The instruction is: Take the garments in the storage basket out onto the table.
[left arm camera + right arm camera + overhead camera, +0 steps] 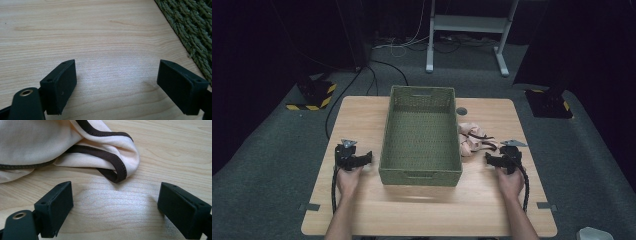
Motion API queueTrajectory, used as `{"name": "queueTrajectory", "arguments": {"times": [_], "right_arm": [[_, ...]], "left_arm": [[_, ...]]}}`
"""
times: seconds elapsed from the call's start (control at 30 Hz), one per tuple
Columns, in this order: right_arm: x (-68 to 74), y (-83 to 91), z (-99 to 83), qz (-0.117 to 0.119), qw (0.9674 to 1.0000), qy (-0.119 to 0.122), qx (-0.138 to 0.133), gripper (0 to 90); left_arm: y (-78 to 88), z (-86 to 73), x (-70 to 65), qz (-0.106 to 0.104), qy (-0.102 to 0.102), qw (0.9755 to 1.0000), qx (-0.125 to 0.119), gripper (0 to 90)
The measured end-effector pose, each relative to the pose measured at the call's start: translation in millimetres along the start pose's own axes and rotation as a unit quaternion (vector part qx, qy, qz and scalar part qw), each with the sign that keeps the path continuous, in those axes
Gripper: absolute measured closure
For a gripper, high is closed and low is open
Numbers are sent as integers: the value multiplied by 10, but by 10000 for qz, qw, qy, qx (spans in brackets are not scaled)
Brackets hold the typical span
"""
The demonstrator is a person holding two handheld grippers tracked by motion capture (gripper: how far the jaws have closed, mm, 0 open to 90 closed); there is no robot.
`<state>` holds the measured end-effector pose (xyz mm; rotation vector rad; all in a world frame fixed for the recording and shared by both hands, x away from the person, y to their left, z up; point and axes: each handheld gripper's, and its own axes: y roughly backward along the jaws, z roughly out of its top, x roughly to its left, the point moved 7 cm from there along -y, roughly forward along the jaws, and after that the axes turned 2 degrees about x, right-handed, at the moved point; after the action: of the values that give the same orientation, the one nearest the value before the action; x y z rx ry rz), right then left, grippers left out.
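A green woven basket (pixel 420 172) stands in the middle of the wooden table (pixel 362 210), nothing in it. To its right lies a crumpled pale pink cloth (pixel 472 138) with dark brown trim. My left gripper (pixel 368 158) rests on the table just left of the basket, jaws wide open over bare wood (pixel 117 82), the basket's wall (pixel 192 30) at the right edge. My right gripper (pixel 488 159) sits right of the basket, jaws open, with the cloth's trimmed fold (pixel 117 167) just beyond its tips, apart from them.
The table stands on grey carpet. A white desk frame (pixel 467 30) and cables lie beyond its far edge. Black bases with yellow-black striped tape (pixel 314 95) sit at both sides. A round dark grommet (pixel 461 111) marks the tabletop near the basket's far right corner.
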<state>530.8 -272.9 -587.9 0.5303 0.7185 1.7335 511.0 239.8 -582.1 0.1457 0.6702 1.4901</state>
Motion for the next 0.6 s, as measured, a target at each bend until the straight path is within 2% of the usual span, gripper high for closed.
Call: {"name": "queueTrajectory", "arguments": {"times": [0.13,0.2,0.23,0.6], "right_arm": [[0,0,0,0,10000,1,-1,127],[0,0,0,-1,10000,2,0,127],[0,0,0,0,10000,2,-1,127],[0,0,0,0,10000,2,-1,127]], "left_arm": [[-10,-14,-10,64,-117,9999,17,159],[-27,-40,-28,144,-307,9994,71,150],[-28,-43,-30,143,-339,9993,88,141],[-27,-43,-30,140,-332,9993,88,140]]}}
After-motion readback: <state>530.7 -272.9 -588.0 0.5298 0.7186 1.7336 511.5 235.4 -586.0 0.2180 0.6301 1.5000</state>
